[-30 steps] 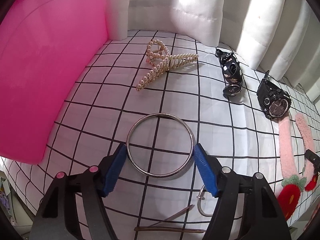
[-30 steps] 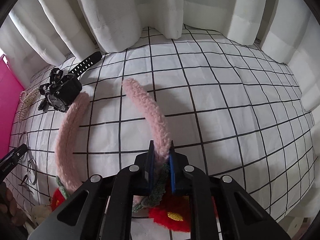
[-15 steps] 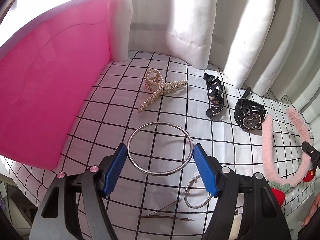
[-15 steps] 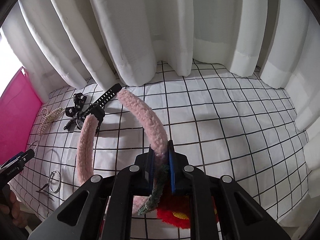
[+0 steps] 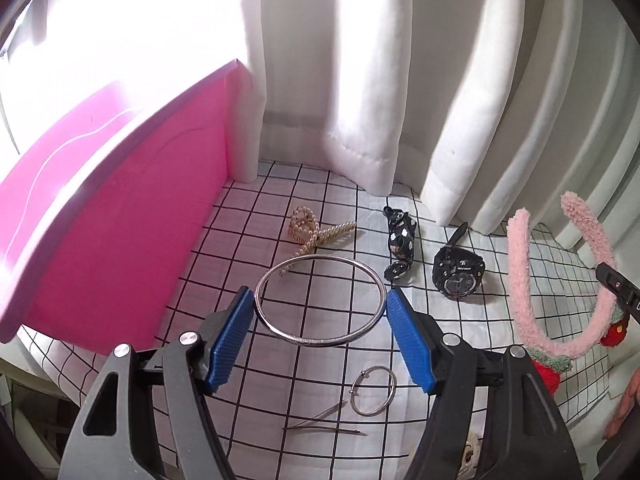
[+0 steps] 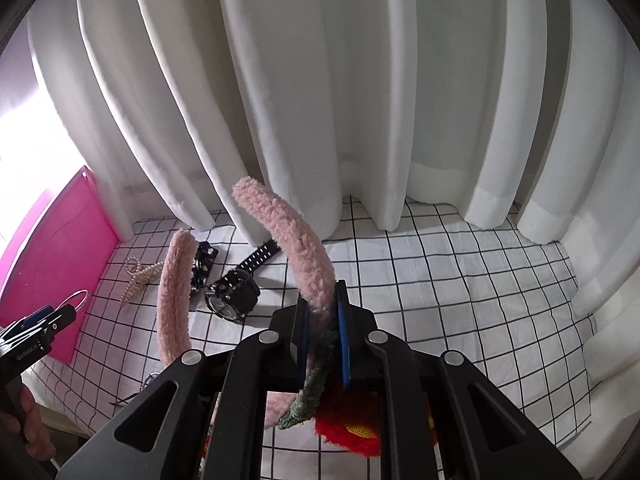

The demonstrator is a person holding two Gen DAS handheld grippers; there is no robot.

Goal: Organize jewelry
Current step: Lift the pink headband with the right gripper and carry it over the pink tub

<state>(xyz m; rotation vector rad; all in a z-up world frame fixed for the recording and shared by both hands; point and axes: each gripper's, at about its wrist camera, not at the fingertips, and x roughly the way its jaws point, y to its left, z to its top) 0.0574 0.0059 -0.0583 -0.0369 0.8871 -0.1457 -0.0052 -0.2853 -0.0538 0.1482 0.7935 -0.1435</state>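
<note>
The silver bangle (image 5: 320,300) was clamped across its width between the blue pads of the left gripper (image 5: 320,334), lifted clear of the checked cloth (image 5: 460,320). The fuzzy pink headband (image 6: 304,252) was pinched in the closed right gripper (image 6: 323,320); its red flower ornament (image 6: 352,428) was largely hidden behind the jaws.
</note>
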